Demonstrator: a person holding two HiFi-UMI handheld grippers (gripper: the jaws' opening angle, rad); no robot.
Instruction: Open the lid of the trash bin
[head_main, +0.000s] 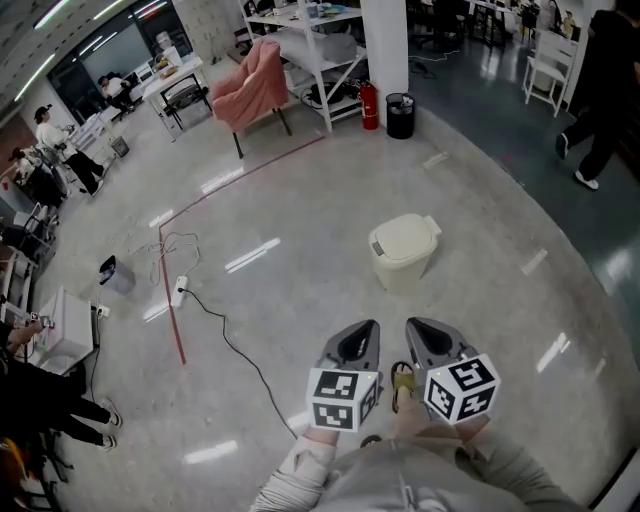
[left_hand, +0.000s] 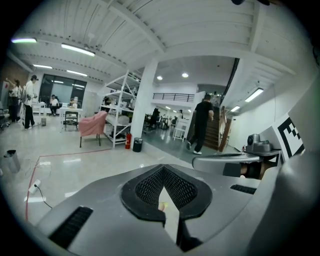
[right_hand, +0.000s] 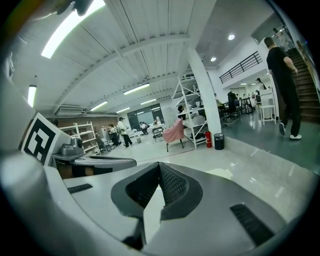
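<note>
A cream trash bin (head_main: 404, 252) stands on the polished concrete floor, its lid down. It is a short way ahead of both grippers. My left gripper (head_main: 361, 334) and right gripper (head_main: 424, 332) are held side by side close to my body, pointing toward the bin and apart from it. Each one's jaws meet at the tip with nothing between them. In the left gripper view the left gripper (left_hand: 163, 169) points across the hall. In the right gripper view the right gripper (right_hand: 159, 165) shows shut, with a cream patch of the bin (right_hand: 220, 173) just past its right jaw.
A cable and power strip (head_main: 181, 288) and a red tape line (head_main: 173, 320) cross the floor at left, near a small grey container (head_main: 116, 274). Farther off are a pink chair (head_main: 250, 82), a white pillar (head_main: 385, 45), a fire extinguisher (head_main: 369, 105), a black bin (head_main: 400, 115) and a walking person (head_main: 603, 90).
</note>
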